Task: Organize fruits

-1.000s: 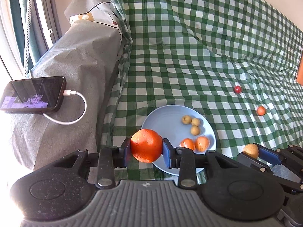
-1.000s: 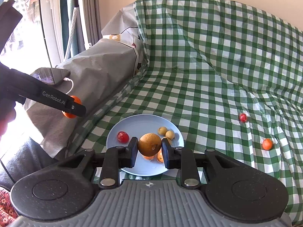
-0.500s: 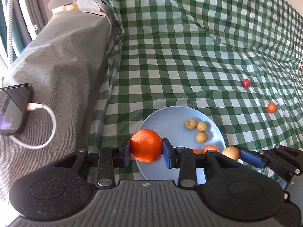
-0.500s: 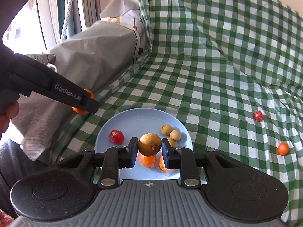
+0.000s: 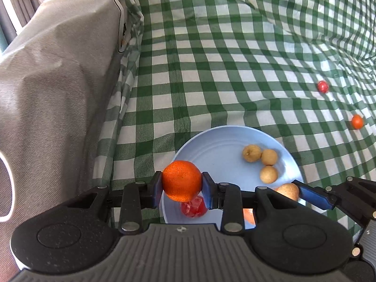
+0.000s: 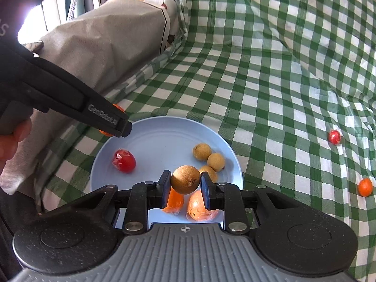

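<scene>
My left gripper (image 5: pixel 182 188) is shut on an orange (image 5: pixel 181 180), held over the left rim of the light blue plate (image 5: pixel 211 145). My right gripper (image 6: pixel 185 185) is shut on a round brown fruit (image 6: pixel 185 179) above the plate's (image 6: pixel 164 136) near side. On the plate lie a red wrapped fruit (image 6: pixel 123 161), three small tan fruits (image 6: pixel 208 158) and two orange fruits (image 6: pixel 199 206). In the right wrist view the left gripper's arm (image 6: pixel 70 103) reaches in from the left, mostly hiding its orange. The right gripper's blue finger (image 5: pixel 312 196) and brown fruit (image 5: pixel 287 190) show in the left wrist view.
A green-checked cloth (image 5: pixel 235 58) covers the surface. A small red fruit (image 6: pixel 334 137) and a small orange fruit (image 6: pixel 365 186) lie on the cloth to the right. A grey-wrapped bulky object (image 5: pixel 54 82) stands along the left, with a white cable loop (image 5: pixel 9 188).
Both grippers have moved forward and down toward the plate with their fruits still held. The phone has left the left wrist view.
</scene>
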Demonstrator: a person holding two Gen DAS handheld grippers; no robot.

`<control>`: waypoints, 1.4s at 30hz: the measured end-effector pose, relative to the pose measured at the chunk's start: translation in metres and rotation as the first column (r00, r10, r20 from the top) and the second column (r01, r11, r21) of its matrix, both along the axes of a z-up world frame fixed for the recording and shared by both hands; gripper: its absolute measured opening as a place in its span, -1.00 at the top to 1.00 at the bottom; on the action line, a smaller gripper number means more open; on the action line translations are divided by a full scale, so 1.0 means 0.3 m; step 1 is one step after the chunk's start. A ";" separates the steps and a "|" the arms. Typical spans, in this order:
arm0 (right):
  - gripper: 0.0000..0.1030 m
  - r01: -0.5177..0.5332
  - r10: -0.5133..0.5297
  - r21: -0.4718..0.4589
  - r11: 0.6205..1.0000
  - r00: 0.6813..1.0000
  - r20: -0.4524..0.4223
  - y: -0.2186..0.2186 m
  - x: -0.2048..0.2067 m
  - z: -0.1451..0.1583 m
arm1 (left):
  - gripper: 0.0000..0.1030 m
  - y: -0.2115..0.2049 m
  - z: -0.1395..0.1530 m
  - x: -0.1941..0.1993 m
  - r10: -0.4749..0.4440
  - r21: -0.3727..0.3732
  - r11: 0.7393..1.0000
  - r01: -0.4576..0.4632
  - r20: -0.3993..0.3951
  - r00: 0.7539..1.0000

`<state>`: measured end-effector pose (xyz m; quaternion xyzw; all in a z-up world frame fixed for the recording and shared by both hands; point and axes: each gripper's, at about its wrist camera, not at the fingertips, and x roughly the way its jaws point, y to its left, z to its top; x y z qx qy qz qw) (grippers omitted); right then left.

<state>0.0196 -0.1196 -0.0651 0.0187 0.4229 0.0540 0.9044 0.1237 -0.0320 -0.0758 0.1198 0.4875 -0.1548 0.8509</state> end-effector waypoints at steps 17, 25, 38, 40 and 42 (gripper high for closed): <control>-0.88 0.020 -0.020 0.022 1.000 1.000 -0.005 -0.021 -0.203 0.147 | -0.99 0.130 0.181 -0.300 -0.009 0.008 1.000 0.008 0.126 0.992; -0.94 0.061 -0.061 -0.002 0.998 0.993 0.097 0.003 -0.390 0.245 | -0.99 0.180 0.271 -0.481 0.048 -0.012 0.999 -0.046 0.178 0.983; -0.98 0.099 -0.098 0.008 0.995 0.970 0.222 -0.011 -0.543 0.343 | -0.99 0.168 0.366 -0.611 0.049 -0.017 0.999 -0.046 0.246 0.968; -0.98 0.101 -0.099 0.005 0.995 0.969 0.228 -0.011 -0.554 0.349 | -0.99 0.166 0.374 -0.621 0.049 -0.015 0.999 -0.047 0.255 0.966; -0.98 0.103 -0.101 0.004 0.995 0.967 0.233 -0.011 -0.563 0.354 | -0.99 0.164 0.379 -0.631 0.045 -0.010 0.999 -0.044 0.262 0.964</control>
